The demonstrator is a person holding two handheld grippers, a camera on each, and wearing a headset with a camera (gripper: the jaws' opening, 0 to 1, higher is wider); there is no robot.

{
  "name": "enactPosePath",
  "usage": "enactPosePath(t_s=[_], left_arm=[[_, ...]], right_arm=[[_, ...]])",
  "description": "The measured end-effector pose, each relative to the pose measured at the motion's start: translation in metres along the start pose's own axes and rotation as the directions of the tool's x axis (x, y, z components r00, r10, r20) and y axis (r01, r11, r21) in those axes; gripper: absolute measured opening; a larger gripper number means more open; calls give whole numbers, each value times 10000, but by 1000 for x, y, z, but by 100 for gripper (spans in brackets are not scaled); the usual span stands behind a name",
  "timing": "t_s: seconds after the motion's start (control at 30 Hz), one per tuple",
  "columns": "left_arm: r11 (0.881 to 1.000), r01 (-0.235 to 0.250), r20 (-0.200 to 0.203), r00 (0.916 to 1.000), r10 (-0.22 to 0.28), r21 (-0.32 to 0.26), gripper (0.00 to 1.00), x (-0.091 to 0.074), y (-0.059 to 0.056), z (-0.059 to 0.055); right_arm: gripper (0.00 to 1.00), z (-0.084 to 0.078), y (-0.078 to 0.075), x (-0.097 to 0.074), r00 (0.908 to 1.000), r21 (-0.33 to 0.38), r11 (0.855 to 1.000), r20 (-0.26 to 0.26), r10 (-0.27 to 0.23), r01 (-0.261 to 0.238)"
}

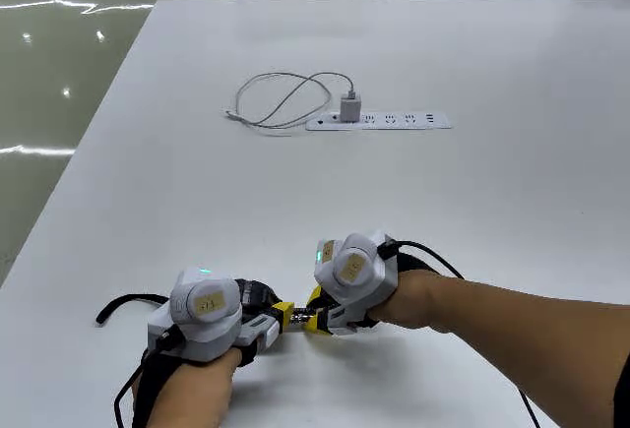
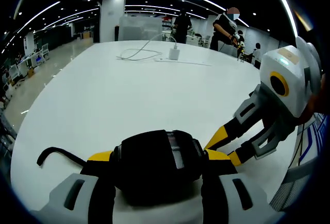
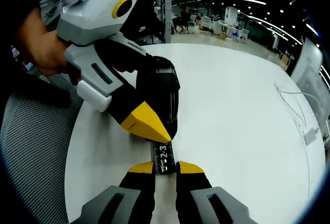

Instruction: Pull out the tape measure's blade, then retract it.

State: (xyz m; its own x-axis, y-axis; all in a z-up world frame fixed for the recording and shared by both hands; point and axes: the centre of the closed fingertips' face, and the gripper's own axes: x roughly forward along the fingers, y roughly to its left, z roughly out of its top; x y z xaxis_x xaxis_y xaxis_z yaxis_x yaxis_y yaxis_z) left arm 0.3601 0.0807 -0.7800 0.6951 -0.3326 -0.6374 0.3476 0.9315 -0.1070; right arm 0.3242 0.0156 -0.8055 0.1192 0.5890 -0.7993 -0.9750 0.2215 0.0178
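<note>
Head view, tape measure (image 1: 258, 296) near table (image 1: 394, 212) edge

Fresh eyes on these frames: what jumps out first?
At the near edge of the white table, the left gripper clamps a black tape measure while the right gripper pinches its blade, drawn out a short way. Farther back lies a power strip with a charger and looped cable.

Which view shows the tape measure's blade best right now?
The right gripper view: the blade, numerals readable, runs from the black case into the right gripper. The left gripper view shows the case from behind, which hides the blade. In the head view it is a tiny sliver, too small to read.
</note>
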Motion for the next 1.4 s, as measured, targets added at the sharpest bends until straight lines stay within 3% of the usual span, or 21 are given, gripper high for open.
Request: enactPosePath(t_s=[1.4], left_arm=[[10000,40,35,10000,-40,-79,64,-1,1,1]], right_arm=[[10,22,3,16,9986,108,9997,473,219,-225]])
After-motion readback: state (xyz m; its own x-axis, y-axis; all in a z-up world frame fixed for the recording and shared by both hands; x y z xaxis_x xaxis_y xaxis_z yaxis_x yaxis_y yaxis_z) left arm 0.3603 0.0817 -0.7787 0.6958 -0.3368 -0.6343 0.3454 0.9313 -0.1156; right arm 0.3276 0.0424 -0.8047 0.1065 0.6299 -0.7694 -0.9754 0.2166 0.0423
